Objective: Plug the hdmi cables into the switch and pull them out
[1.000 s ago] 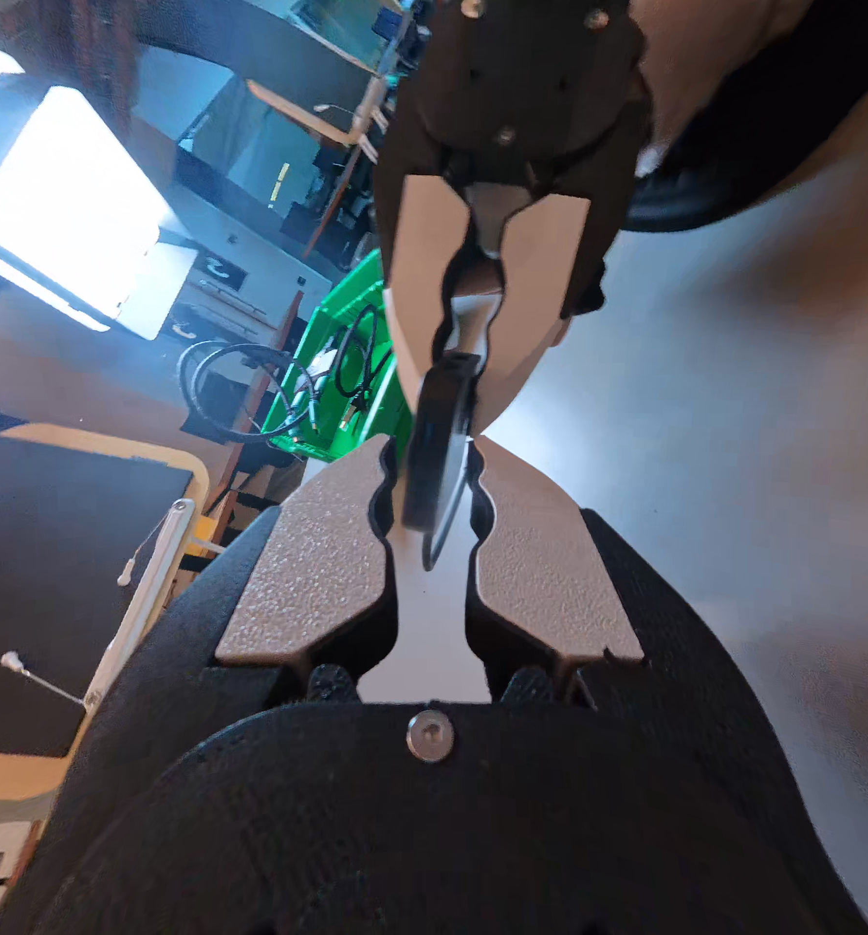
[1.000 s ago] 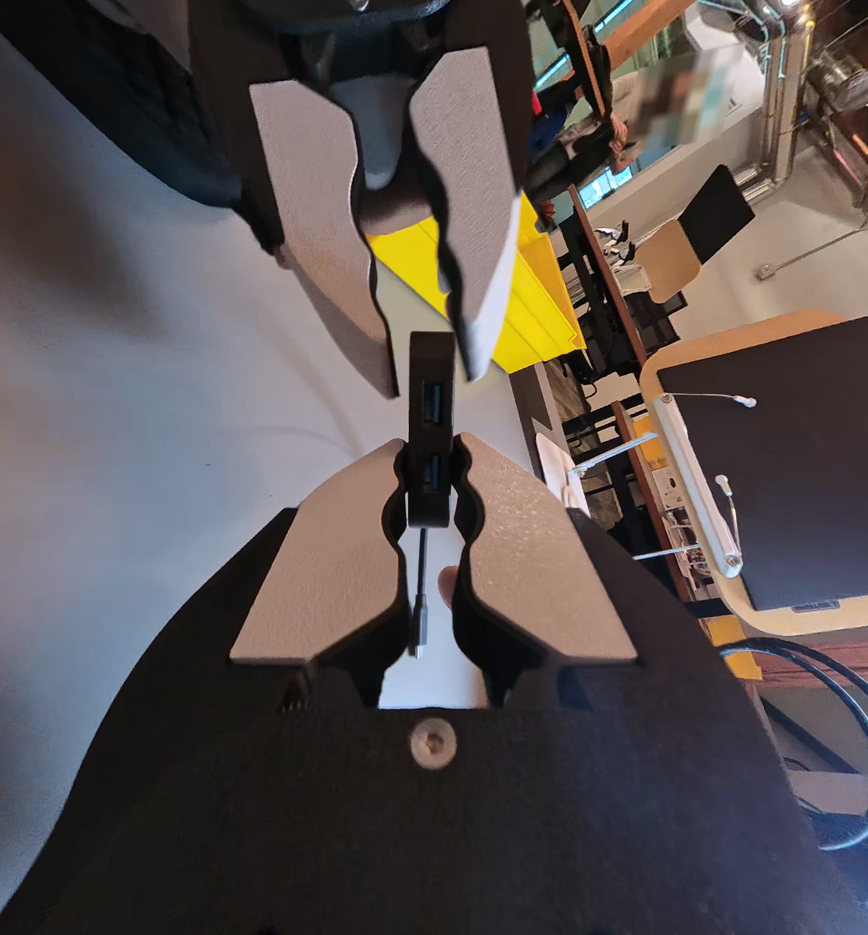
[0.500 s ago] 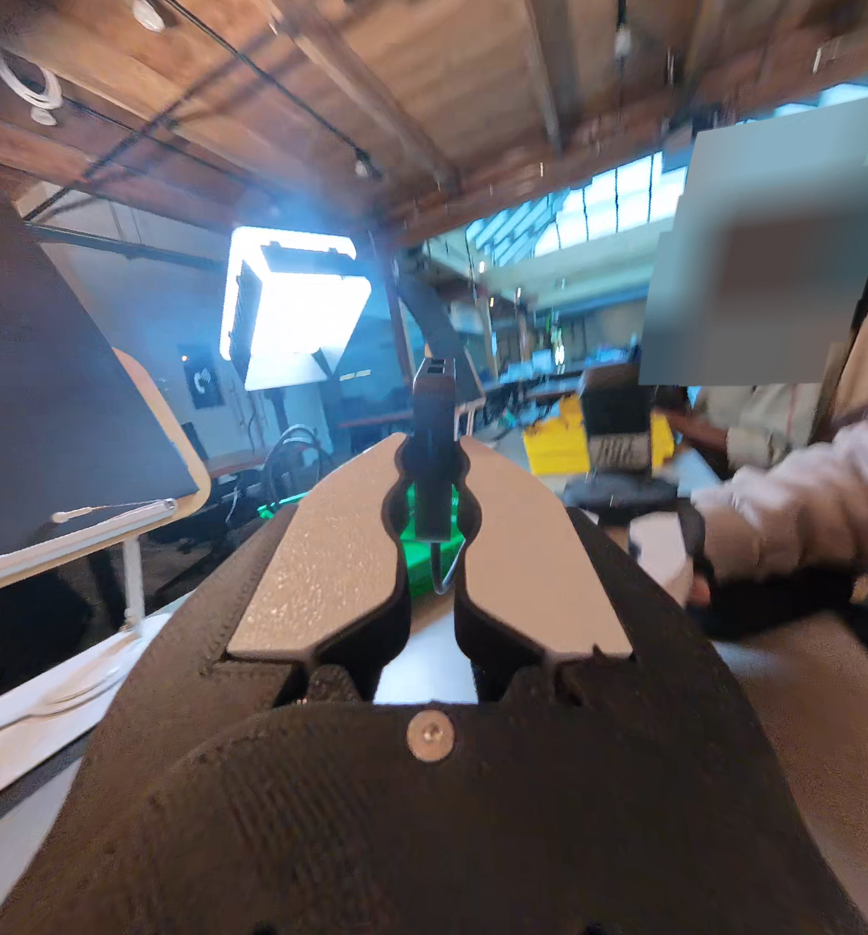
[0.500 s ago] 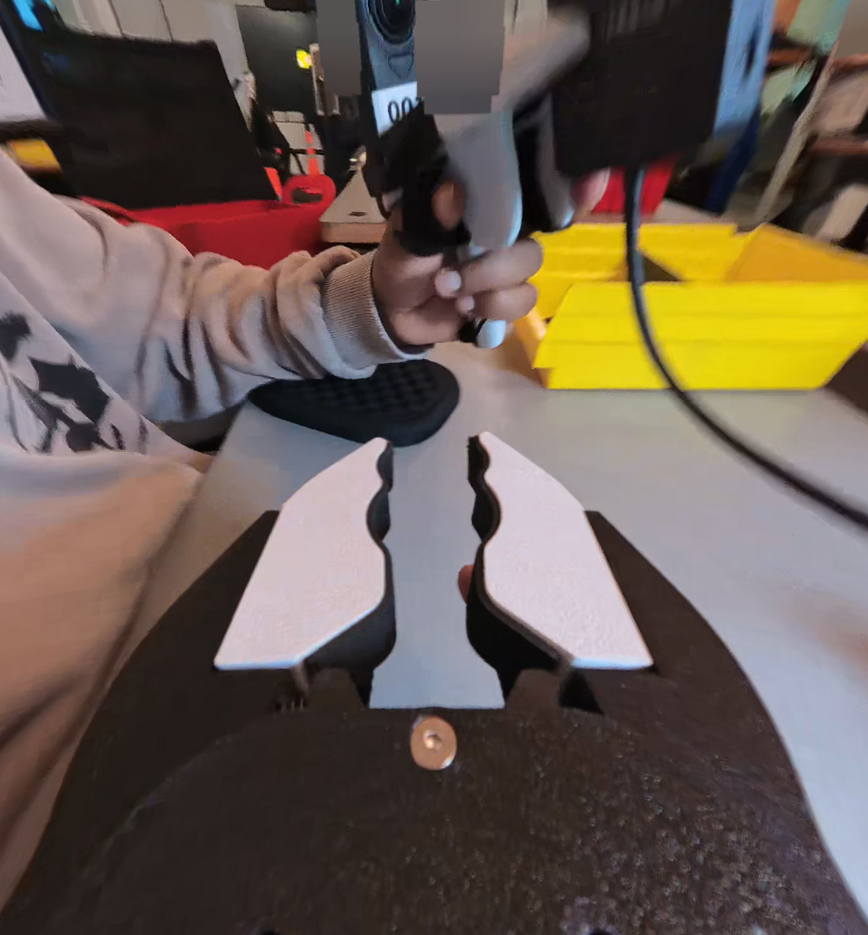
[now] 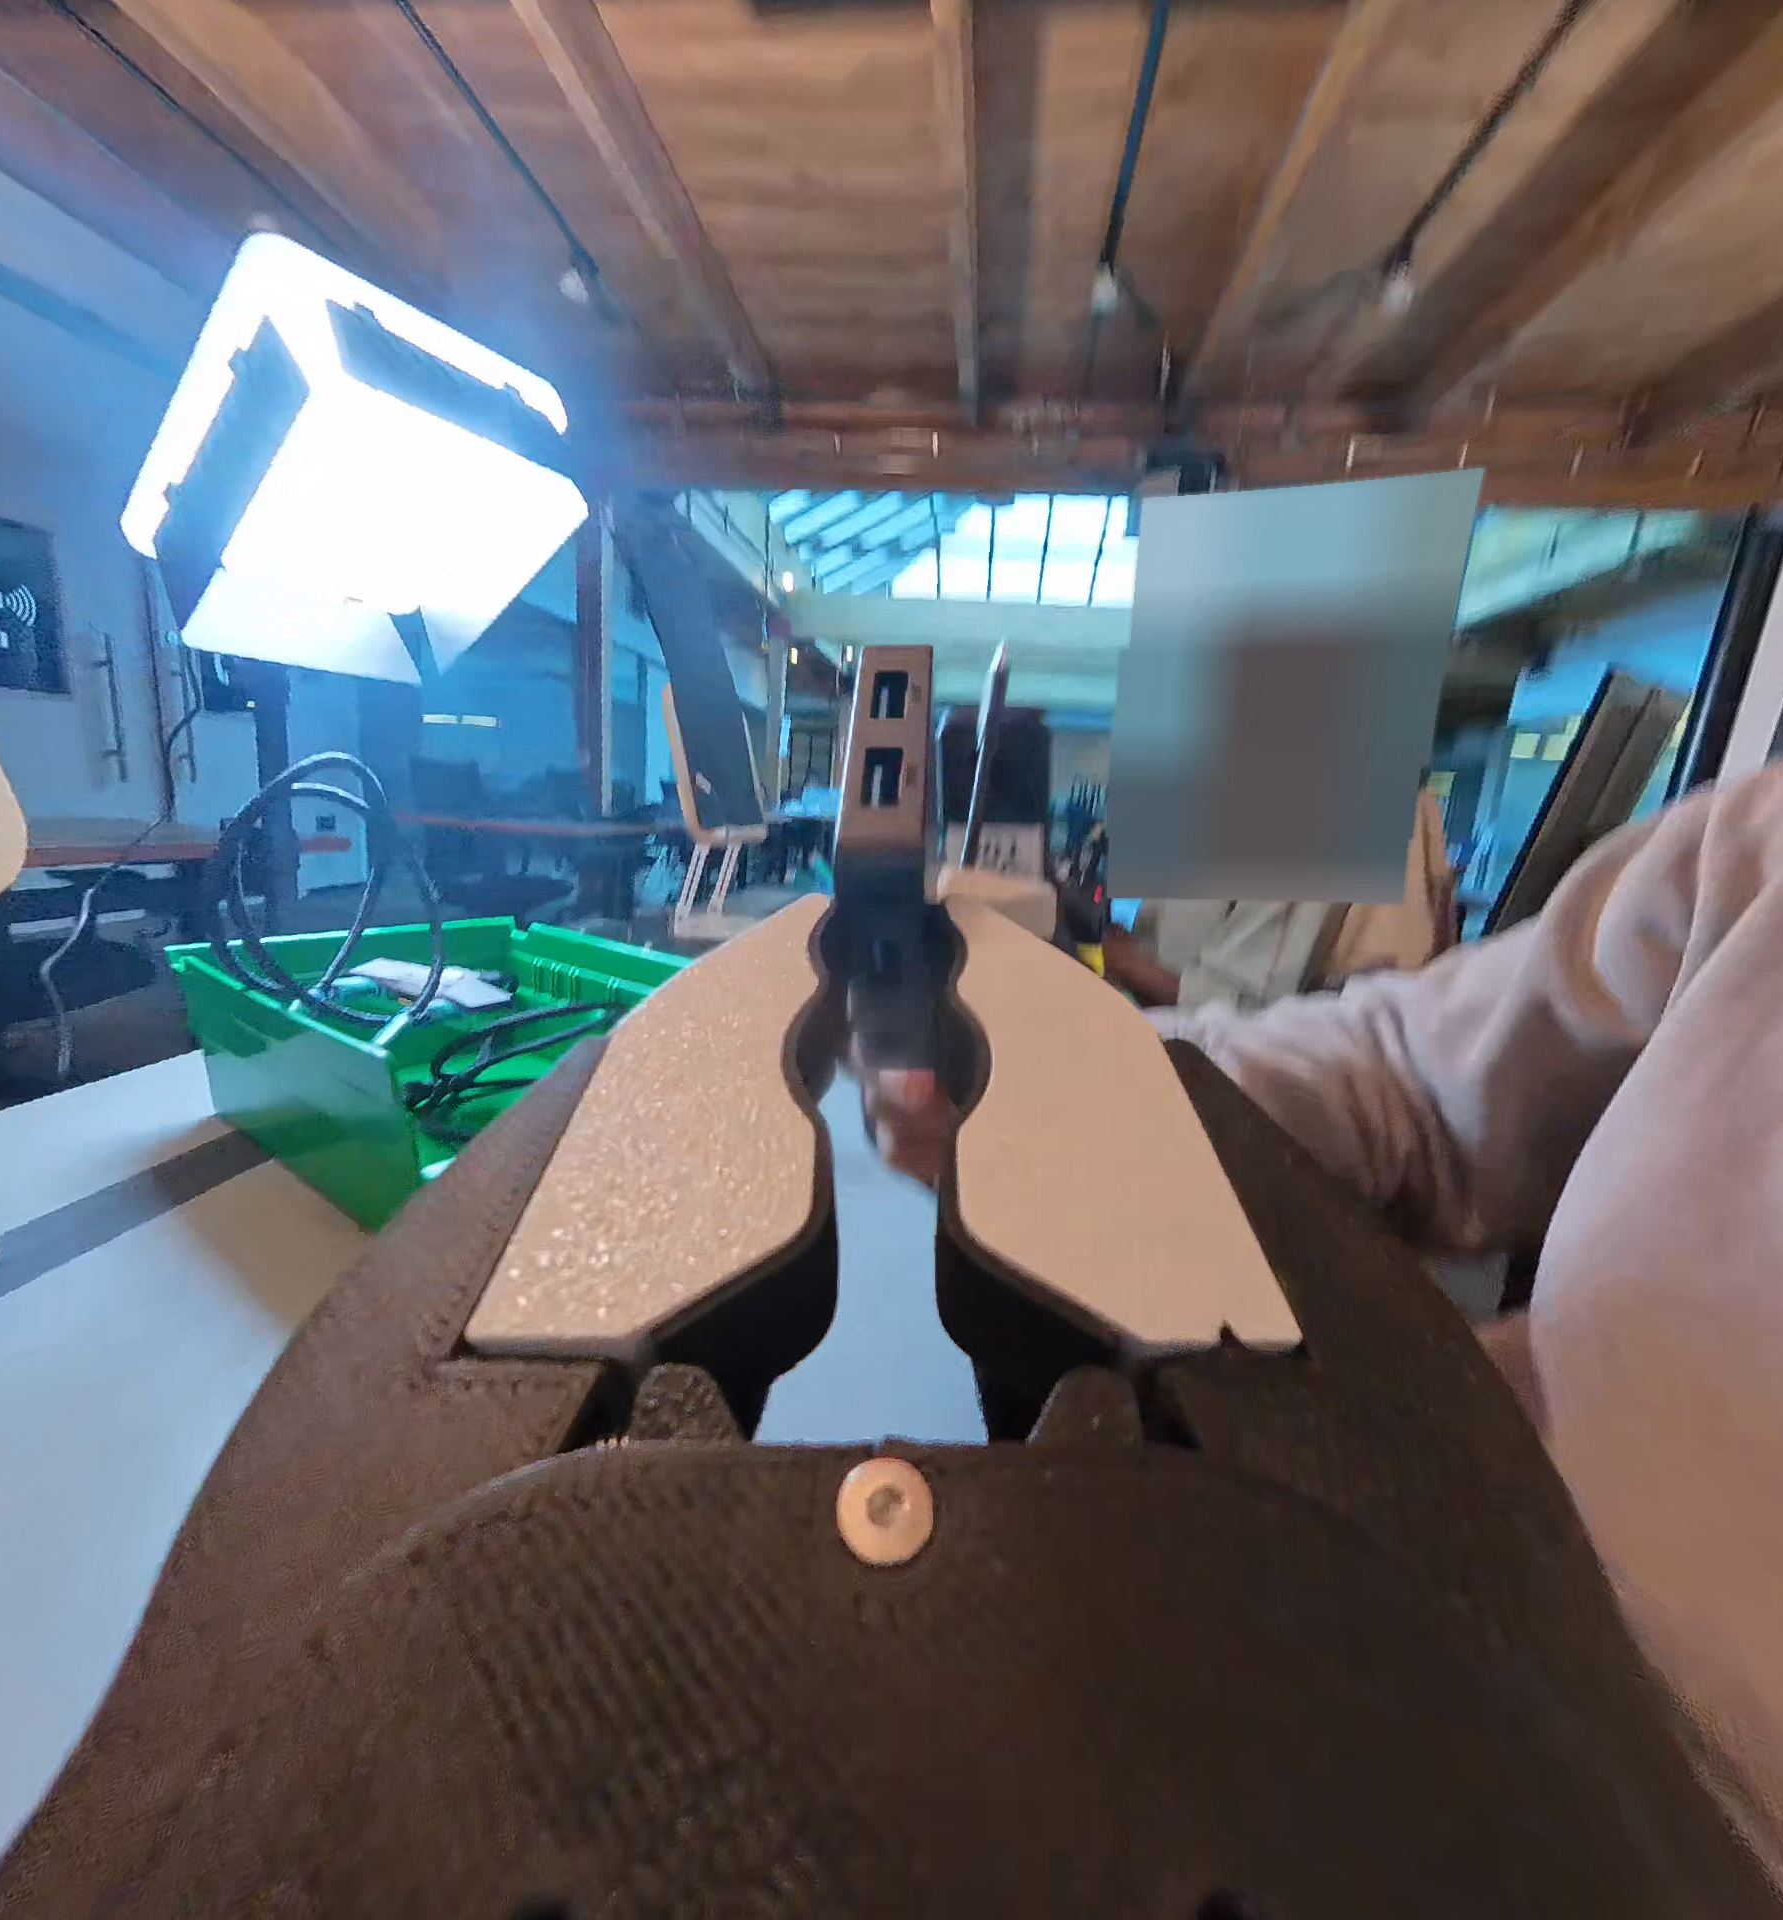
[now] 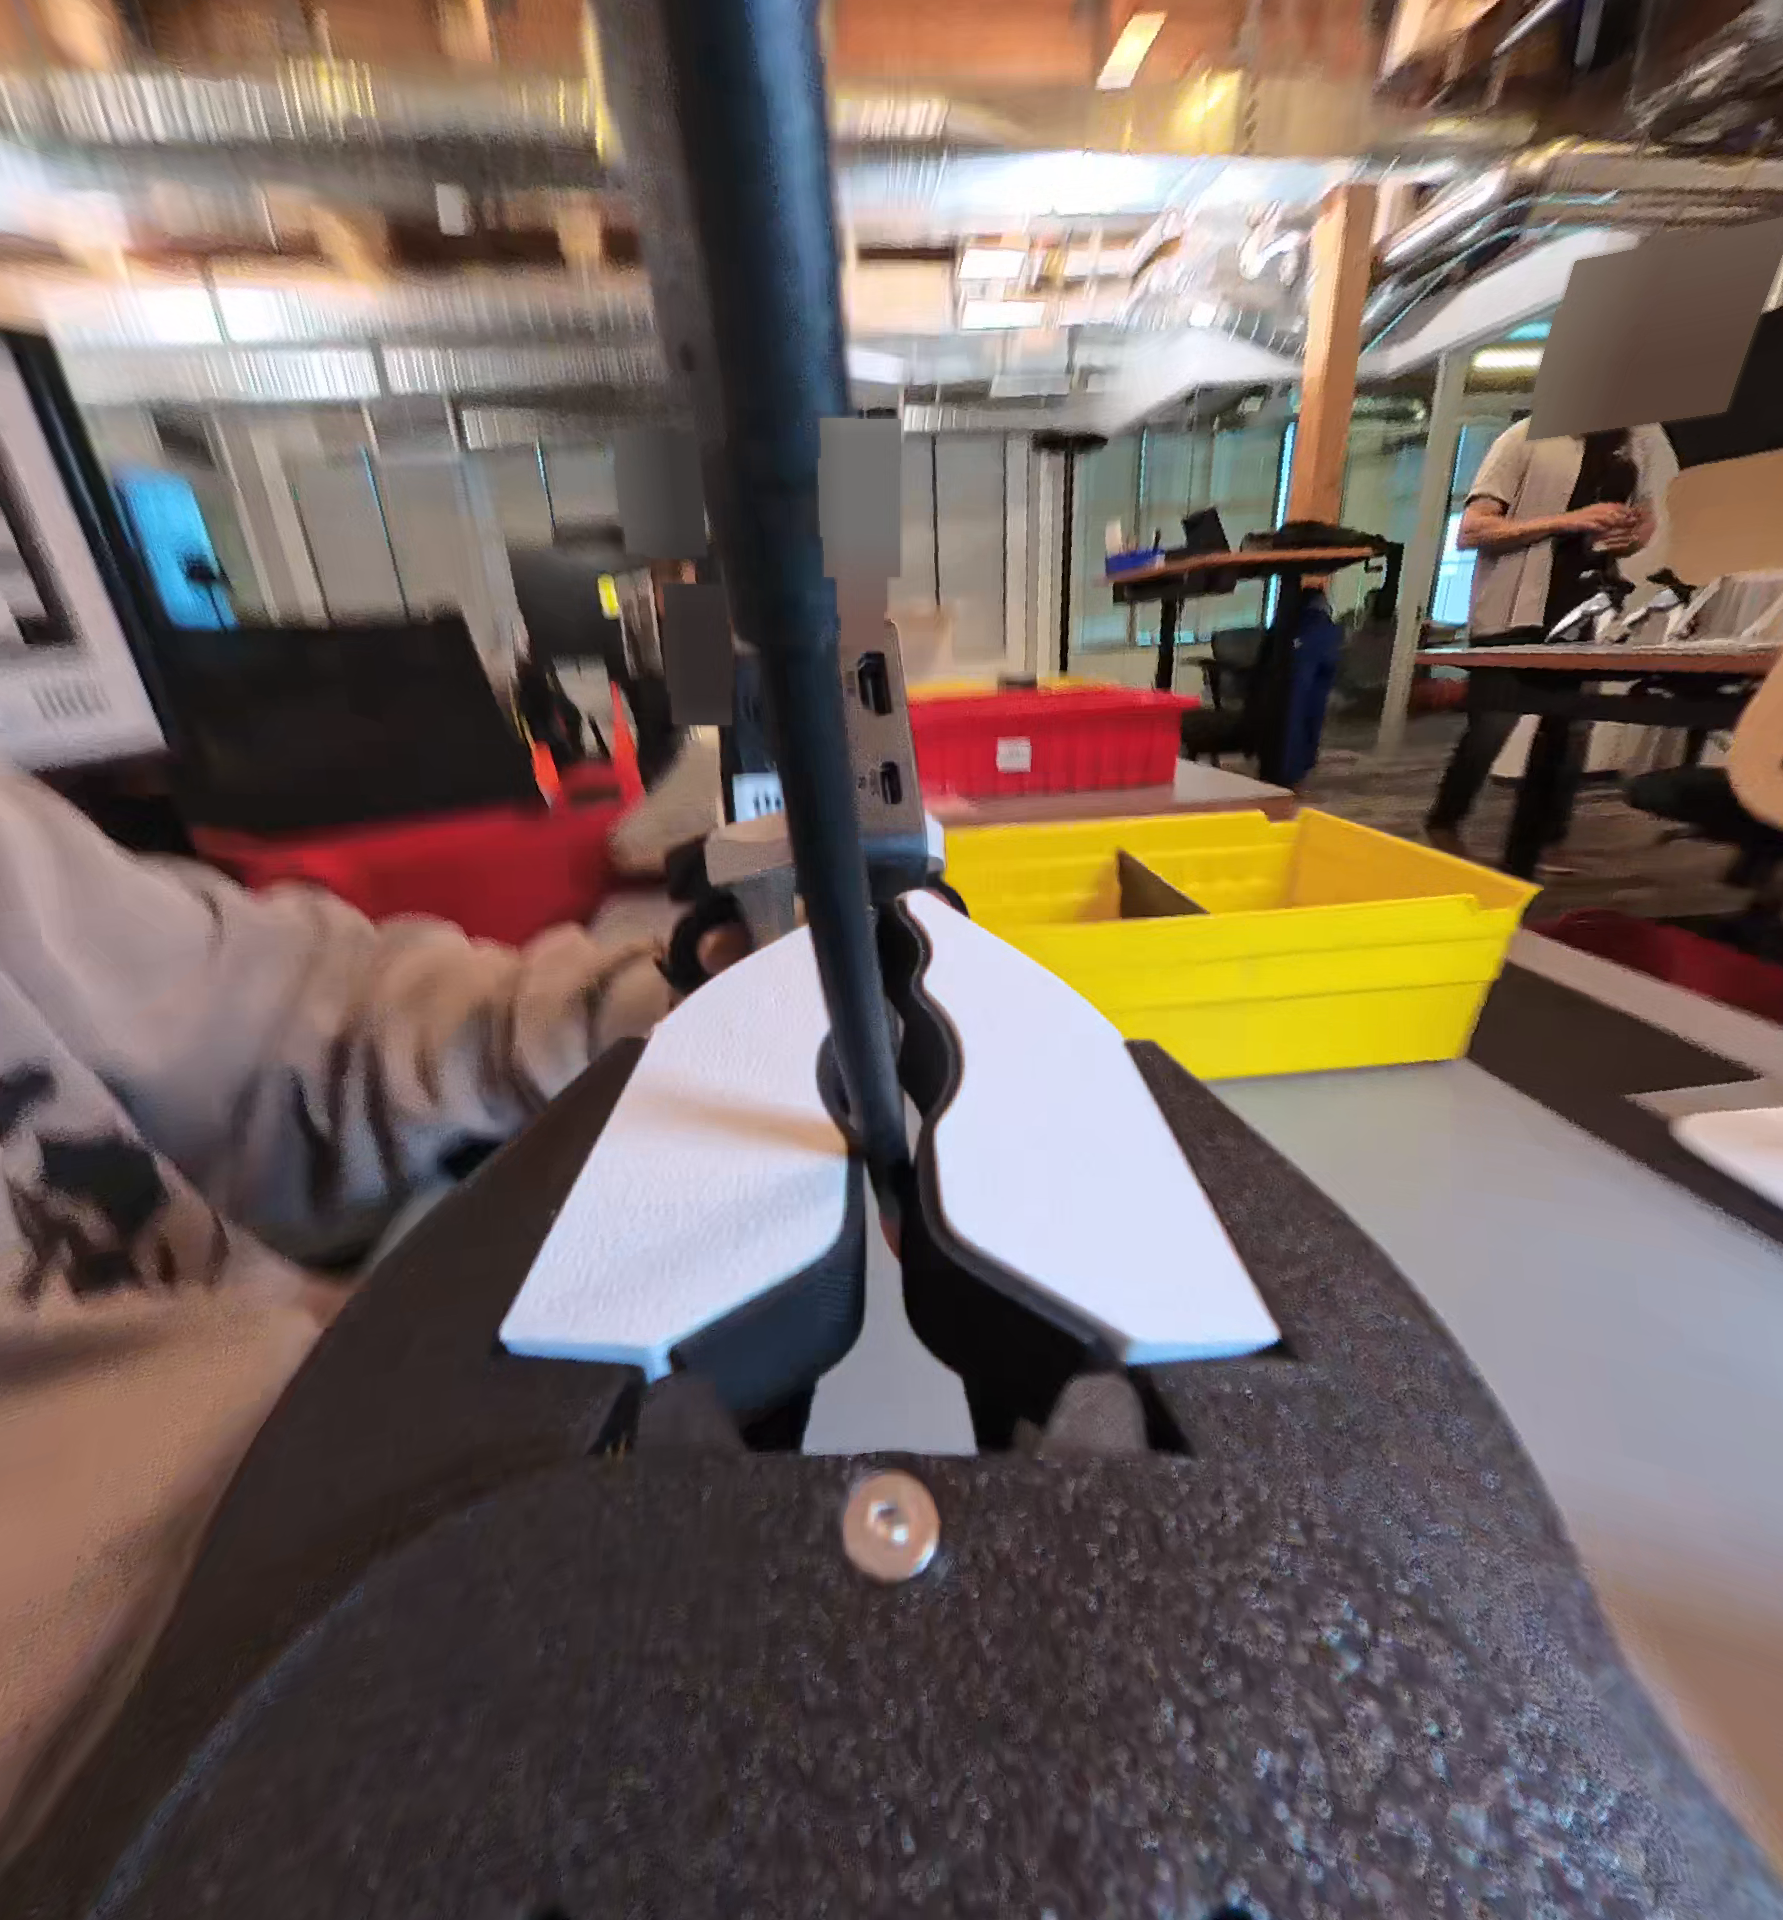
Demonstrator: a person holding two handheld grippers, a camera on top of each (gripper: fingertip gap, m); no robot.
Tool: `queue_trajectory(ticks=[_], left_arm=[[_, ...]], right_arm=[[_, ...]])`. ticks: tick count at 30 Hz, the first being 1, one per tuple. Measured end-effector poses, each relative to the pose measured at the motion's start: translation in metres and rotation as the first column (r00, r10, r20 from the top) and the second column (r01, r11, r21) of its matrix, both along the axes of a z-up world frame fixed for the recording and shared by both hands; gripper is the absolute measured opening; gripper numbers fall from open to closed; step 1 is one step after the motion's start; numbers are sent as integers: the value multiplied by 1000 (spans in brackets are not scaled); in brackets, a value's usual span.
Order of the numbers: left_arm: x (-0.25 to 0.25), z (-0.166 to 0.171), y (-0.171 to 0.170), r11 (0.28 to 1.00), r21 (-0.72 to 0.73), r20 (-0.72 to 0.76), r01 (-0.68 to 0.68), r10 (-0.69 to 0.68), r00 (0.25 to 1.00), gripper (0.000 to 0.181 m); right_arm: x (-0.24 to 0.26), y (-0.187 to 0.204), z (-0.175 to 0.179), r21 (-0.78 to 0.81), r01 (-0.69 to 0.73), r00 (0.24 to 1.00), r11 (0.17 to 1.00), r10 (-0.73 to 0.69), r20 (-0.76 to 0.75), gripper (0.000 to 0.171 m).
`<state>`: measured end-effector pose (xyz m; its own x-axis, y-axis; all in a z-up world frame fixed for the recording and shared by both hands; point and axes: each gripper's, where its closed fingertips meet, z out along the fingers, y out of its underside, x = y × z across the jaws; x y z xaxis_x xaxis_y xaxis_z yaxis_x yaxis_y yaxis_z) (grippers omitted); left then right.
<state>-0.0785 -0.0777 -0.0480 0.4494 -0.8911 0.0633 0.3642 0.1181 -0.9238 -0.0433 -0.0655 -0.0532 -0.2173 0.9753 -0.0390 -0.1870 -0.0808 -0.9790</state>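
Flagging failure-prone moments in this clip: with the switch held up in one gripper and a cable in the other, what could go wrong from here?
1. The left gripper pinches only the lower end of the switch, which stands tall above the fingers; a plug pushed in from the side could lever it loose.
2. The right gripper holds the black cable along its length, with no plug visible, so aiming at the ports may be imprecise.

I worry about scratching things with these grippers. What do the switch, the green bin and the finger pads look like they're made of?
The switch looks like matte dark metal or hard plastic; its flat faces and crisp port cutouts leave that open. The green bin seems moulded glossy plastic, with ribbed walls. The left gripper's pads look like grey, grainy, speckled plastic, perhaps printed.
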Motion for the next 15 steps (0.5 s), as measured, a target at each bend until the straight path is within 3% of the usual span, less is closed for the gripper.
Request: queue_trajectory(ticks=[2, 4, 6, 10, 13, 15], left_arm=[[5, -17, 2, 997, 56, -208, -48, 59, 976, 18], [8, -42, 9, 981, 148, -435, -125, 178, 882, 20], [16, -64, 10, 977, 180, -566, -114, 198, 800, 16], [36, -89, 8, 974, 209, -683, -83, 206, 700, 17], [38, -97, 10, 959, 268, -752, -91, 267, 603, 15], [33, -84, 9, 951, 287, -713, -113, 291, 638, 15]], right_arm=[[6, 2, -1, 168, 31, 994, 985, -48, 99, 0], [13, 4, 1, 287, 60, 985, 956, -104, 139, 0], [16, 5, -6, 408, 74, 967, 910, -165, 192, 0], [11, -8, -24, 550, 25, 943, 835, -203, 264, 0], [8, -13, -23, 602, 41, 946, 797, -226, 234, 1], [12, -7, -7, 608, 139, 960, 782, -258, 112, 0]])
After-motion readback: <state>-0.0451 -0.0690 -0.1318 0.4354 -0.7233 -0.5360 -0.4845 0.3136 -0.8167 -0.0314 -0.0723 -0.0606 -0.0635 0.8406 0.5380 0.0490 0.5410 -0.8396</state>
